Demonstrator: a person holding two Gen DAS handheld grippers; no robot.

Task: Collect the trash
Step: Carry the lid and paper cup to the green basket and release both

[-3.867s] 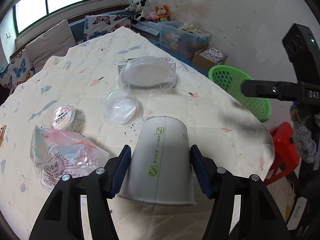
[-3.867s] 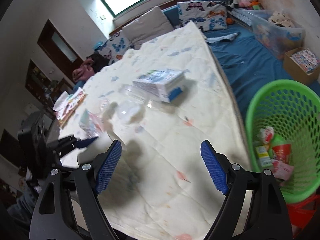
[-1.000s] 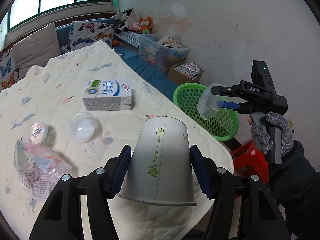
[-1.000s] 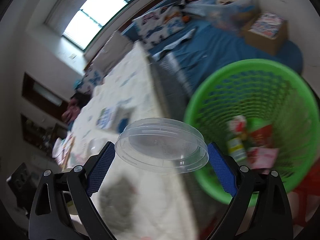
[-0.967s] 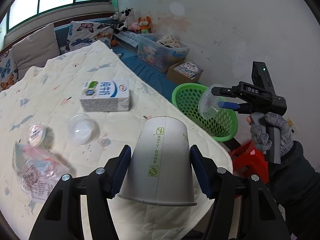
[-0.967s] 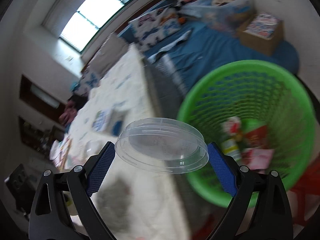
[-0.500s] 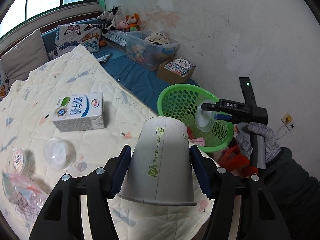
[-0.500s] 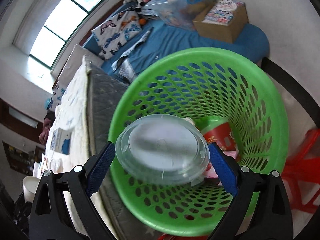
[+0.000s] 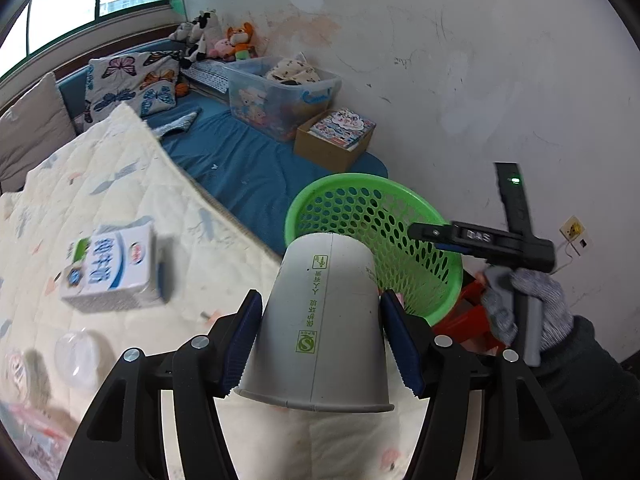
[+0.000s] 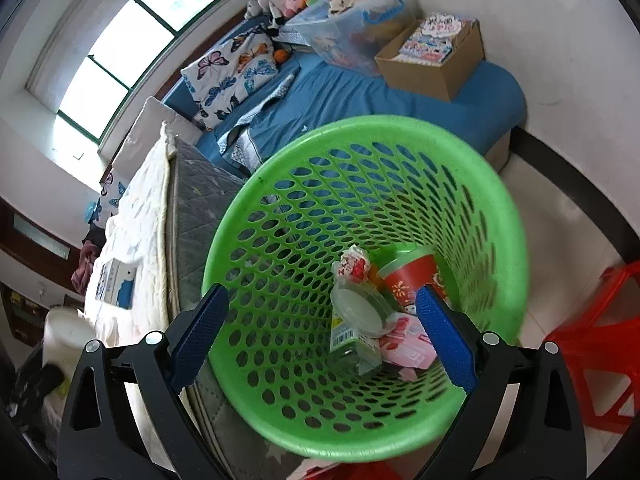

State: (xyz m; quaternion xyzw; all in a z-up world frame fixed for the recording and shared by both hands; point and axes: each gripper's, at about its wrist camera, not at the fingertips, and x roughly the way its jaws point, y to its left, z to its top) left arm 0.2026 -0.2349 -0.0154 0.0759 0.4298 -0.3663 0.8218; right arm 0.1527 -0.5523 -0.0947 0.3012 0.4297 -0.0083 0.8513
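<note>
We grip white paper cup (image 9: 320, 316) upside down in left gripper (image 9: 320, 336), over bed edge near green basket (image 9: 436, 236). Right gripper (image 10: 320, 336) hangs over basket, jaws wide, empty. Clear lid (image 10: 362, 312) lies inside among trash.

Left wrist view: rides on left gripper (image 9: 322, 336), looks forward and down along fingers (image 9: 240, 344), over bed (image 9: 120, 208) edge toward far wall; green basket (image 9: 344, 184) at middle distance, right gripper (image 9: 432, 236) seen side-on at right.
Right wrist view: rides on right gripper (image 10: 320, 336), faces steeply down, close above green basket (image 10: 508, 240) mouth.
Shared: basket, bed edge, milk carton (image 9: 112, 268) (image 10: 114, 284), far storage bin (image 9: 280, 92) (image 10: 360, 20).
</note>
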